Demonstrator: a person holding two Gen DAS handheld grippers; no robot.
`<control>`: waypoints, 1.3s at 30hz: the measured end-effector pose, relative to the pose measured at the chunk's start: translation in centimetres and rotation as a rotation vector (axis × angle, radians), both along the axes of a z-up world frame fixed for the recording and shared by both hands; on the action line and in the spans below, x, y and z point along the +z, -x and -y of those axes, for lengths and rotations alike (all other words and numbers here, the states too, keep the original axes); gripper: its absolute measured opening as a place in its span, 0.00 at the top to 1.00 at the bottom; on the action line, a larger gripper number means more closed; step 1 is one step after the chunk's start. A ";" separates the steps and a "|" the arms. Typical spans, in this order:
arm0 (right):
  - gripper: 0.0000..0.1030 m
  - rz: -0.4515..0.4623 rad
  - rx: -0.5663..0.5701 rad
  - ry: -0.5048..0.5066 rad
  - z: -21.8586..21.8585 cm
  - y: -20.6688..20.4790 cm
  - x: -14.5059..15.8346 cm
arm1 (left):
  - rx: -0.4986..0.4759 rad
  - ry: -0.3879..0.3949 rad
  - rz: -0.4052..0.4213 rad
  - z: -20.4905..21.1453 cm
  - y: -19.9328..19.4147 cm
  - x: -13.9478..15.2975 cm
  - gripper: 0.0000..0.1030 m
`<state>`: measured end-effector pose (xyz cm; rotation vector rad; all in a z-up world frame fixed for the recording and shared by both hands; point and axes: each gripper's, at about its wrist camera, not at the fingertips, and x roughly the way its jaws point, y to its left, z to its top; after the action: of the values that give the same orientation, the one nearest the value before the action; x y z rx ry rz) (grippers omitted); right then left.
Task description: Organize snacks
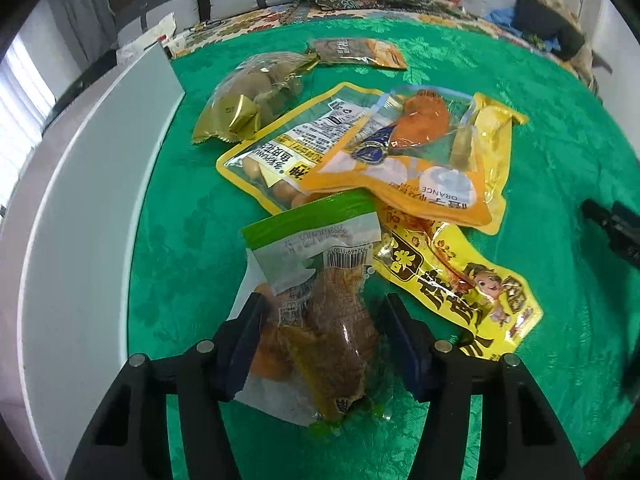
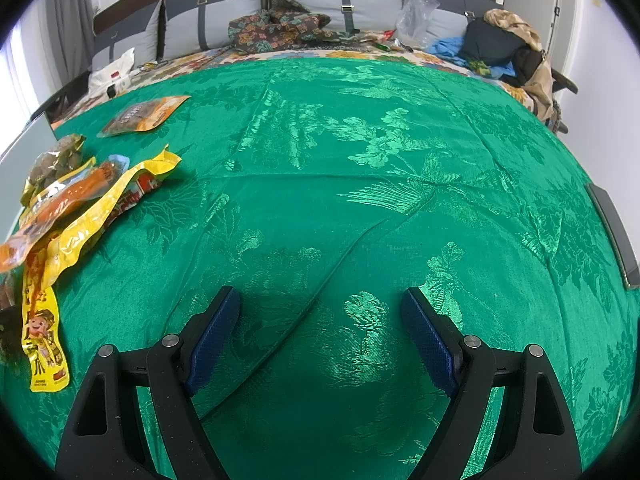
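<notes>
The right gripper (image 2: 320, 336) hung open over the green cloth (image 2: 360, 168); snack packets (image 2: 80, 200) lay far left.

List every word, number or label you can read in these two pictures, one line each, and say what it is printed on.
"ORANGE", upside down: on the orange pouch.
Large Chinese characters, upside down: on the yellow cartoon packet, not legible to me.
Barcode digits and date stamp: on the green-topped packet between the left gripper fingers, too blurred.
Back-label print: on the sausage pouch, too small.
Brown pouch: blurred.
</notes>
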<state>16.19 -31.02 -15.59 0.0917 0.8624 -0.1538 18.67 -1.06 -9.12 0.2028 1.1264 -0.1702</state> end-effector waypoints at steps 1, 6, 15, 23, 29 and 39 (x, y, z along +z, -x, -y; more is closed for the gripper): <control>0.16 0.000 0.000 0.000 0.0 -0.1 0.0 | 0.005 0.020 -0.005 -0.4 0.0 0.2 0.43; 0.16 0.000 0.000 0.000 0.0 -0.1 0.0 | 0.040 0.114 -0.015 -2.7 0.9 1.2 0.43; 0.16 0.000 0.000 0.000 0.0 0.0 0.0 | 0.107 0.088 0.017 -6.6 1.9 2.5 0.43; 0.16 0.000 0.001 0.001 0.0 -0.1 0.0 | 0.145 -0.100 -0.001 -7.1 1.8 -0.4 0.43; 0.16 0.000 0.001 0.001 0.0 -0.1 0.0 | 0.140 -0.008 -0.020 -7.1 1.7 -0.8 0.43; 0.16 -0.001 0.001 0.001 0.0 0.0 0.0 | 0.058 0.129 -0.049 -4.1 2.6 -0.3 0.43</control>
<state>16.22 -31.03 -15.59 0.0909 0.8629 -0.1534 16.06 3.00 -9.37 0.0517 1.1641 -0.1968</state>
